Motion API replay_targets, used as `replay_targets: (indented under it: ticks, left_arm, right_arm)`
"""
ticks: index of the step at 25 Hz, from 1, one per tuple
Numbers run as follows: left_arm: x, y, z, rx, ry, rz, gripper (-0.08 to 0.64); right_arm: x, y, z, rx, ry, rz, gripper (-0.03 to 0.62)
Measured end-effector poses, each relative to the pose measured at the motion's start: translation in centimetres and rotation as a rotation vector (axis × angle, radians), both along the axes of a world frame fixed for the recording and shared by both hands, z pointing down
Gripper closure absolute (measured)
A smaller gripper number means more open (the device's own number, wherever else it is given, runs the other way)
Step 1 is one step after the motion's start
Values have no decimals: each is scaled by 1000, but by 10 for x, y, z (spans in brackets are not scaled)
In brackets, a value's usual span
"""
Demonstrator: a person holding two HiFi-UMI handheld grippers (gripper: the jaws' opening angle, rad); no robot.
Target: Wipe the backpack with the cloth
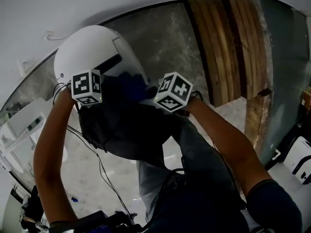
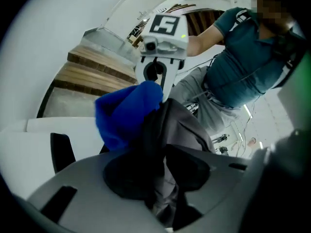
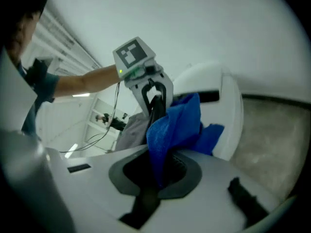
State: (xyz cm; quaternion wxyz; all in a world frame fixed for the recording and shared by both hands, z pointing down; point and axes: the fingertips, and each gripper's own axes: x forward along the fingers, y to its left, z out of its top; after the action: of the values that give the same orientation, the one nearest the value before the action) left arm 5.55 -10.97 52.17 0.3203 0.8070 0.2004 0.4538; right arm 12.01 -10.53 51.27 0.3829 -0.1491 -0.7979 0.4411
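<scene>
Backpack (image 1: pixel 121 130) first: it hangs as a dark, slack mass below and between your two raised hands, with its long axis running down from the grip toward your body. At the left, your left gripper (image 3: pixel 154 100) has its jaws drawn narrow on a fold of the bag's dark grey fabric near the top. From there the bag appears to carry its own weight. Just to the right of that grip sits the blue cloth (image 2: pixel 127 111), bunched at the bag's upper edge and seemingly touching it. Further right, your right gripper (image 2: pixel 156 80) faces the left one almost nose to nose, with its jaws pinched on a fold of the cloth. The right hand is therefore the one to do the wiping, and the surface it needs lies below and to the left of its jaws. The stroke should probably run downward along the bag's length while the left hand keeps the fabric taut. Only the head view shows you the bag's full hang, but there the marker cubes cover both sets of jaws. Each gripper view shows its own bite plainly and very little of the bag's lower body. Beyond your right hand stand the wooden planks (image 1: pixel 228 47), well apart from the work.
</scene>
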Motion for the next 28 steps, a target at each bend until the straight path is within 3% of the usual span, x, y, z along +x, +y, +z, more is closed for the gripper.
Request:
replay_targets:
  ticks: [2, 3, 4, 7, 10, 12, 15, 17, 20, 22, 24, 26, 28]
  left_arm:
    - [2, 0, -5, -5, 15, 13, 428]
    - [1, 1, -7, -8, 14, 20, 428]
    - [0, 2, -8, -8, 11, 25, 428]
    - [-5, 6, -7, 5, -1, 13, 428]
    - [-14, 15, -1, 1, -18, -32, 426]
    - [-19, 20, 0, 9, -12, -71, 426]
    - [-32, 22, 2, 32, -8, -136, 426]
    - [-44, 24, 2, 49, -10, -192, 426]
    - [-64, 22, 3, 81, -16, -288, 426]
    - [-80, 19, 6, 94, -29, -355, 426]
    - [-98, 15, 9, 107, -41, -425, 426]
    - [-115, 11, 10, 136, -48, -494, 426]
    - [-127, 14, 11, 152, -50, -551, 425]
  right_arm:
    - [35, 25, -19, -320, -54, 38, 561]
    - [31, 28, -31, -443, -114, 95, 561]
    - [14, 22, -37, -495, -171, 157, 561]
    - [-63, -29, -28, -420, -240, 235, 561]
    - [-89, -36, -21, -435, -203, 136, 561]
    - [-53, -18, -15, -466, -160, 103, 561]
    - [48, 22, 22, -457, 9, 146, 561]
    - [100, 47, 37, -504, 90, 257, 561]
    - [124, 45, 29, -522, 67, 507, 561]
    - [120, 44, 16, -475, 34, 556, 561]
    - [108, 68, 7, -391, 38, 483, 561]
    - [89, 100, 6, -245, 37, 414, 561]
    - [57, 132, -9, -89, -22, 330, 561]
